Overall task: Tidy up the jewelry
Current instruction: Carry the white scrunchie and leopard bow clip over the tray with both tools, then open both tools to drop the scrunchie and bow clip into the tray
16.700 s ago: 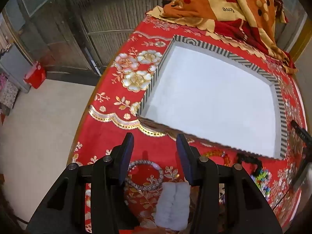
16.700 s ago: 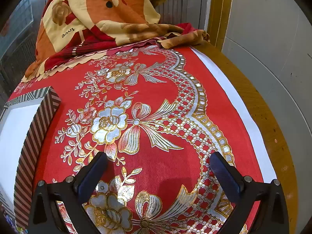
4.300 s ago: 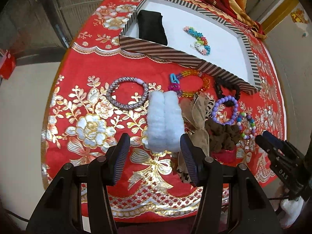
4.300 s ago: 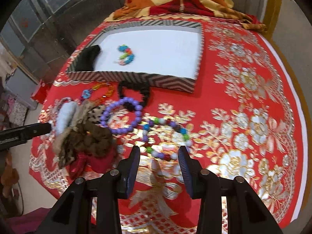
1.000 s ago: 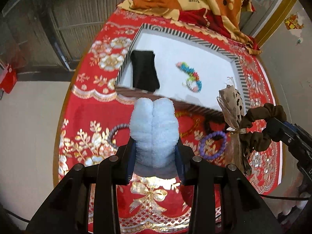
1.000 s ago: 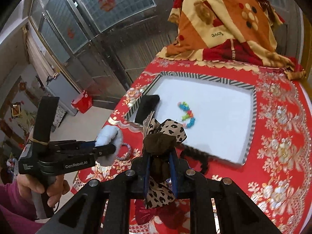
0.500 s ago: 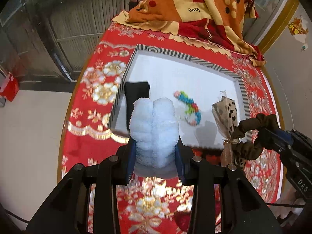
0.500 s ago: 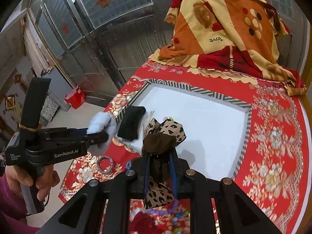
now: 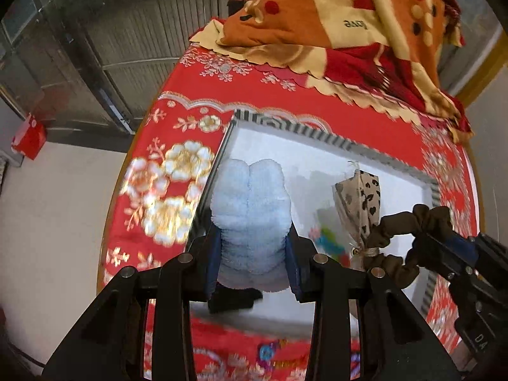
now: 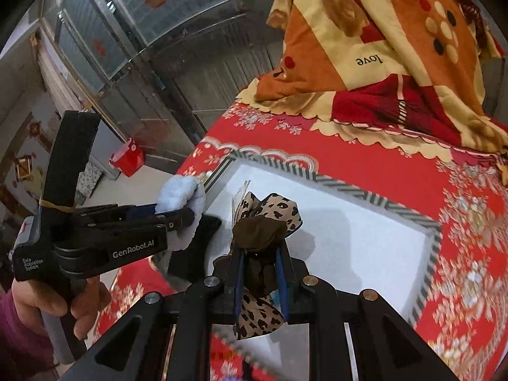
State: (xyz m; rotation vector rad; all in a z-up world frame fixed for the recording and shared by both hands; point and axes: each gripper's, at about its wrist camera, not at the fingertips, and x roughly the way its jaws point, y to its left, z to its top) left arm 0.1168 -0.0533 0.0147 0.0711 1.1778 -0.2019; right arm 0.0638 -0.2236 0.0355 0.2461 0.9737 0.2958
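- At the left we had the left gripper closed around a fluffy white scrunchie, held up over the left end of the striped tray, just above the black scrunchie lying in it.
- We judged the white one light and very soft: it bulged out above the pads, so a squeeze across its middle seemed the surest hold, and it looked unlikely to slip or be harmed.
- Further right, the colourful bead bracelet lay blurred on the tray floor.
- At the right, our right gripper was clamped on the brown scrunchie with a leopard-print bow, held above the tray.
- That one looked light and floppy; we judged the gathered band the place to pinch, since the bow tails hung loose and would drag.
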